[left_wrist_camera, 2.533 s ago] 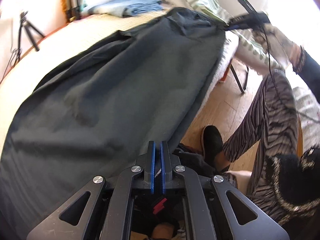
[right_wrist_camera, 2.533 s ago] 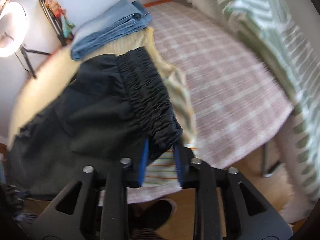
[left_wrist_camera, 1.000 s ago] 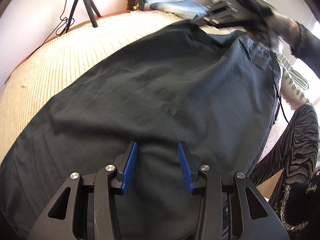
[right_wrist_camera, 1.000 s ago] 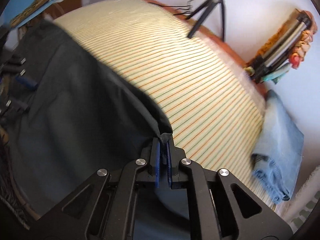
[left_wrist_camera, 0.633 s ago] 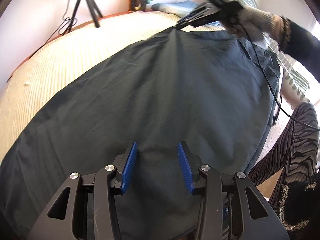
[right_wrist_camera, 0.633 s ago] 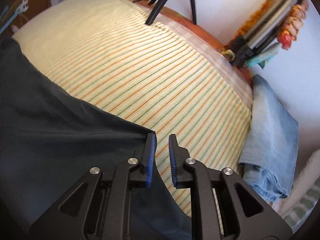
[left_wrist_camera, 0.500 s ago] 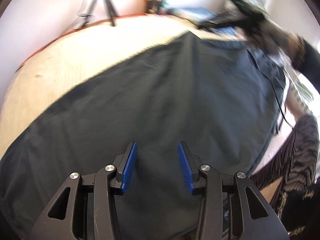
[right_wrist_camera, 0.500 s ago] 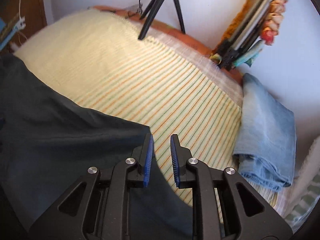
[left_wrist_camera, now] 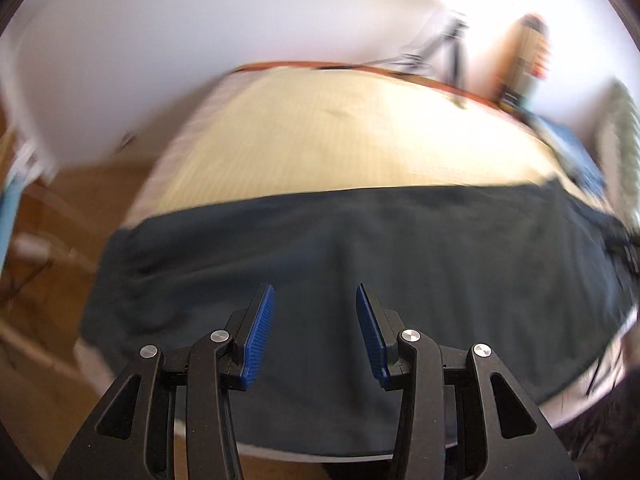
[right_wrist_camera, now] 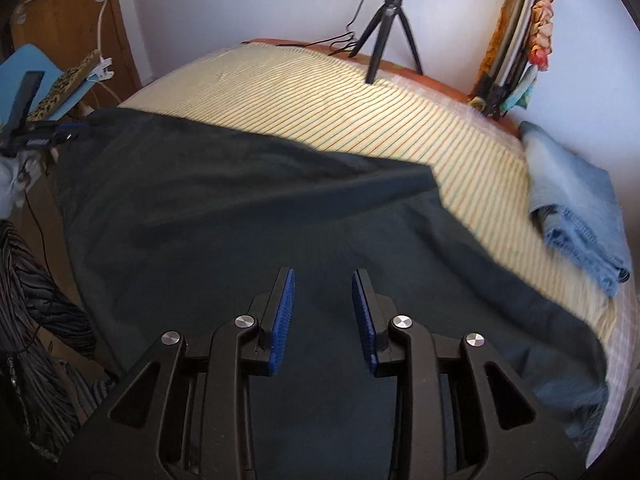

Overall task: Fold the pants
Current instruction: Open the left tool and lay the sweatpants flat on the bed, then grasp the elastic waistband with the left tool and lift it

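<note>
Dark pants (right_wrist_camera: 248, 216) spread across the striped bed (right_wrist_camera: 360, 112). Left claw (left_wrist_camera: 312, 332) released; right claw (right_wrist_camera: 322, 316), jaws just opened, empty, lower centre.

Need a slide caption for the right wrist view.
Open right gripper above dark pants spread on striped bed.

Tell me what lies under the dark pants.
The dark pants lie spread on the striped bedcover, which shows bare beyond their far edge. Whether anything else sits beneath them cannot be seen; the cloth covers it.
</note>
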Tool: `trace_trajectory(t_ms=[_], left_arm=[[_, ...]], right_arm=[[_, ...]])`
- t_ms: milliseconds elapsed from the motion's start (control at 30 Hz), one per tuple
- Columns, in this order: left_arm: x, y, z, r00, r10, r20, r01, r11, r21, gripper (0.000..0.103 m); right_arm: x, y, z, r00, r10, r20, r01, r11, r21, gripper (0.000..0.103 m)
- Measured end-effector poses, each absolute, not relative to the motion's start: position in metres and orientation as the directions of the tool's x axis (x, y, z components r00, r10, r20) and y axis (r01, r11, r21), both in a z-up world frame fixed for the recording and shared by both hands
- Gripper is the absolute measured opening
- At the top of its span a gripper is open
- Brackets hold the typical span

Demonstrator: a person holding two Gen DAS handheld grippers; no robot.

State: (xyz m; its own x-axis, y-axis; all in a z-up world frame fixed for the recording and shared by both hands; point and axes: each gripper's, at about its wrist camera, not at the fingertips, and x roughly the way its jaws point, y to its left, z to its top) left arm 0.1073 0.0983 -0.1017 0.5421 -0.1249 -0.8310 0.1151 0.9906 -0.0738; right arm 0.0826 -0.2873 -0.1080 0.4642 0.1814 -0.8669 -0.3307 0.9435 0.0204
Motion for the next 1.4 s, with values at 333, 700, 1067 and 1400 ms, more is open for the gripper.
trace_trajectory(t_ms=[333,700,1067,1400], left_arm=[[0.092,0.207,-0.108,0.532,-0.108,-0.840,-0.189,0.952,-0.241,0.046],[0.094,0.275,-0.142,0.527,-0.217,-0.822,-0.404,0.786,-0.467,0.053],[0.093,0.278,-0.150,0.563,-0.213,-0.798,-0.420,0.758,-0.499,0.052],[0.089,0.276,-0.152,0.587,-0.182,-0.789,-0.439,0.747,-0.499,0.049]], right_arm=[[0.065,-0.264,-0.141,0.392,0.209,-0.896,-0.301,0.949,0.090,0.030],[0.067,-0.254,-0.143,0.403,0.205,-0.892,-0.280,0.956,0.093,0.031],[0.071,-0.265,-0.152,0.415,0.228,-0.881,-0.240,0.961,0.136,0.032],[0.073,-0.265,-0.153,0.422,0.230,-0.877,-0.239,0.961,0.137,0.036]])
